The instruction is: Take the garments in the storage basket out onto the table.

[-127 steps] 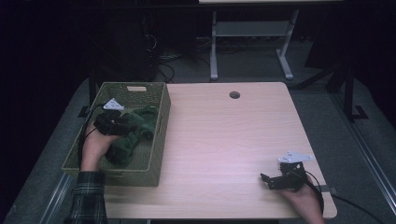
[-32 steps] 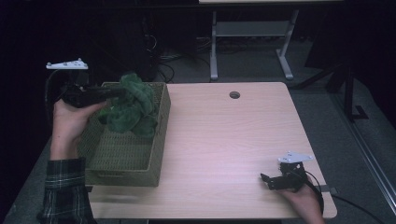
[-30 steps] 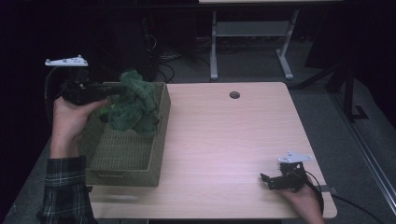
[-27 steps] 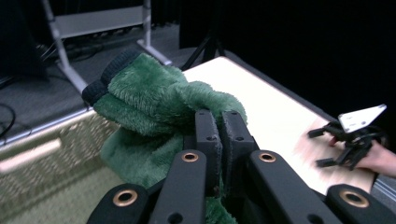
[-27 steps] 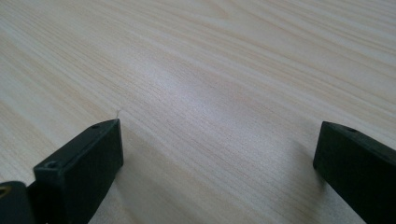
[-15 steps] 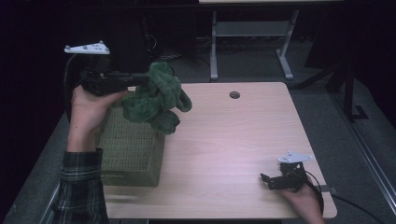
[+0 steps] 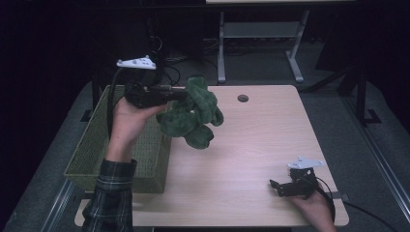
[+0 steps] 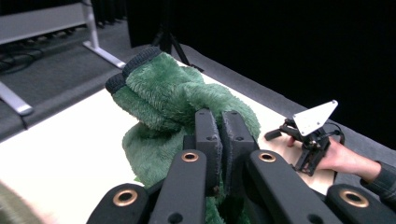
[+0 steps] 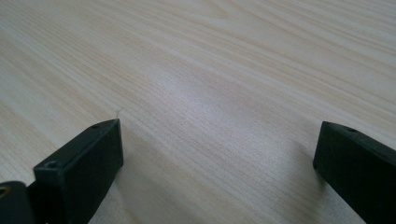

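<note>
Left gripper [image 8: 219,140] with jaws clamped on a green plush fabric bundle [image 7: 192,116], held above the desk.

The jaws pinch a fold of the fluffy green fabric, which hangs in the air over the light wooden desk [image 7: 251,145], just beside the woven olive-green basket [image 7: 92,145] at 9 o'clock. The right gripper [image 7: 285,187] rests on the desk at 5 o'clock, its jaws wide apart with nothing between them.

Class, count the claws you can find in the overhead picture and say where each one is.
2. The left claw is raised beside the basket, shut on the green plush toy; the right claw rests open on the table.
</note>
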Demonstrator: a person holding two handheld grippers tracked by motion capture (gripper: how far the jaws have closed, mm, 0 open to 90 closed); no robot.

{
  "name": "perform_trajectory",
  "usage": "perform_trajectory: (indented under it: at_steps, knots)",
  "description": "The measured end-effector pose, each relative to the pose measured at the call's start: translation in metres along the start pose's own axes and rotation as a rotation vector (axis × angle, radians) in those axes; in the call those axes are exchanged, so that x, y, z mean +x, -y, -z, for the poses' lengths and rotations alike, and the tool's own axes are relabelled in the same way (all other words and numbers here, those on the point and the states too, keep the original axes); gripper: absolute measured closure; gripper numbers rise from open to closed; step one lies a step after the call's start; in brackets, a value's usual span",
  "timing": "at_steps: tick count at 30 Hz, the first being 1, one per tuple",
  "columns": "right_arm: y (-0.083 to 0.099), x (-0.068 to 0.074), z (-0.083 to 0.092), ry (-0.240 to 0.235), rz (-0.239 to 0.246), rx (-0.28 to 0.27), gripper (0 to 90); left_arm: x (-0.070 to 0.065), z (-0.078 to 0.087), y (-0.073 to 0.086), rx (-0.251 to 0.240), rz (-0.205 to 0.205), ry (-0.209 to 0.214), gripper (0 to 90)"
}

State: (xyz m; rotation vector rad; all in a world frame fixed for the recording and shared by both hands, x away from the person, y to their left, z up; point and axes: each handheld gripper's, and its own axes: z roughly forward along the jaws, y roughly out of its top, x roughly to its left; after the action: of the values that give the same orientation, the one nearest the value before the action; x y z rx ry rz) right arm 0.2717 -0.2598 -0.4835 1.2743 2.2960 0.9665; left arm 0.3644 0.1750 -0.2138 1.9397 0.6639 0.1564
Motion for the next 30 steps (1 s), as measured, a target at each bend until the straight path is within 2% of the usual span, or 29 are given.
perform_trajectory:
  at_steps: [5, 18, 30]
  knots:
    - [0.0, 0.0, 0.0, 0.0, -0.002, 0.001, 1.3, -0.008, -0.023, 0.005, 0.021, -0.007, 0.033, 87.1]
    - [0.0, 0.0, 0.0, 0.0, -0.002, 0.002, 1.3, -0.029, -0.082, 0.025, 0.052, 0.007, 0.124, 87.1]
    - [0.0, 0.0, 0.0, 0.001, 0.003, 0.0, 1.3, -0.045, -0.144, 0.06, 0.115, 0.032, 0.189, 87.1]
